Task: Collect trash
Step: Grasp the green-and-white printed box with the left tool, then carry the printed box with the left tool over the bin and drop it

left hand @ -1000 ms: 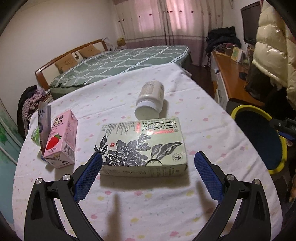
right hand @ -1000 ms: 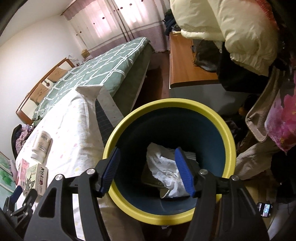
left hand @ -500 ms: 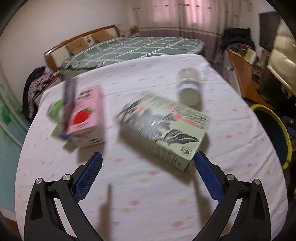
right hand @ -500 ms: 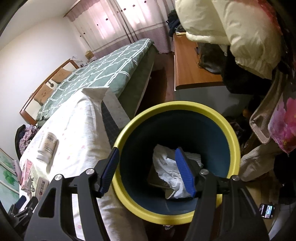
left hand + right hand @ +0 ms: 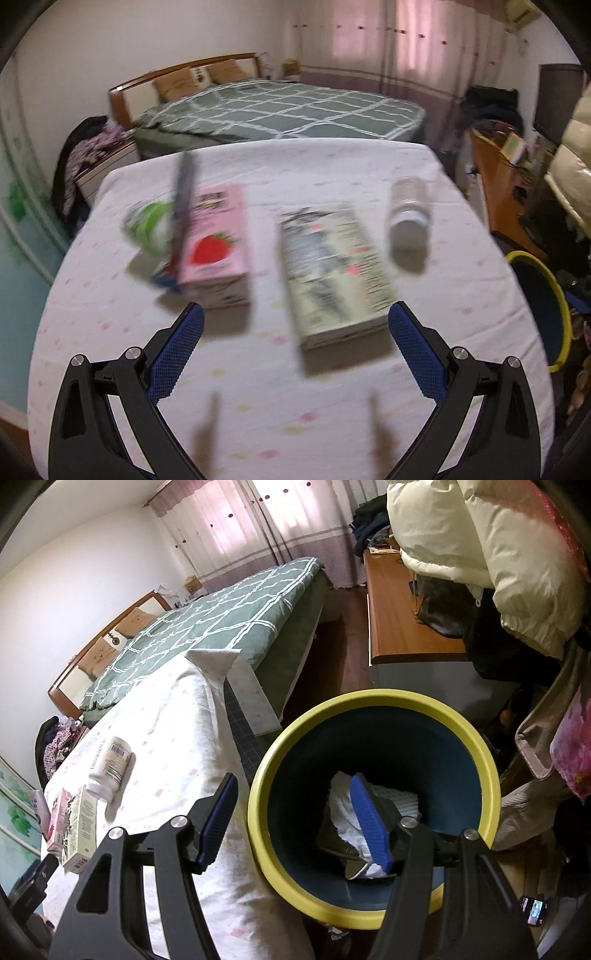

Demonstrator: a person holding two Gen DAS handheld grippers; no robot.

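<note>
On the white dotted tablecloth [image 5: 295,413] lie a green-grey drink carton [image 5: 332,273], a pink strawberry carton [image 5: 214,247], a white bottle on its side [image 5: 408,218] and a green-white wrapper [image 5: 151,225]. My left gripper [image 5: 293,336] is open and empty, hovering just in front of the two cartons. My right gripper [image 5: 295,819] is open and empty above the near rim of a blue bin with a yellow rim [image 5: 458,716]. The bin holds white crumpled paper [image 5: 343,805]. The cartons [image 5: 79,827] and bottle [image 5: 109,768] also show in the right wrist view.
A bed with a green checked cover [image 5: 280,107] stands behind the table. A wooden desk [image 5: 402,609] and a cream puffy jacket [image 5: 491,546] are at the right. The bin [image 5: 543,306] sits off the table's right edge. A phone [image 5: 533,915] lies on the floor.
My left gripper has swung left, so the green-grey carton now points away from me and the pink carton sits near the centre. My right gripper has shifted left over the bin's near rim.
</note>
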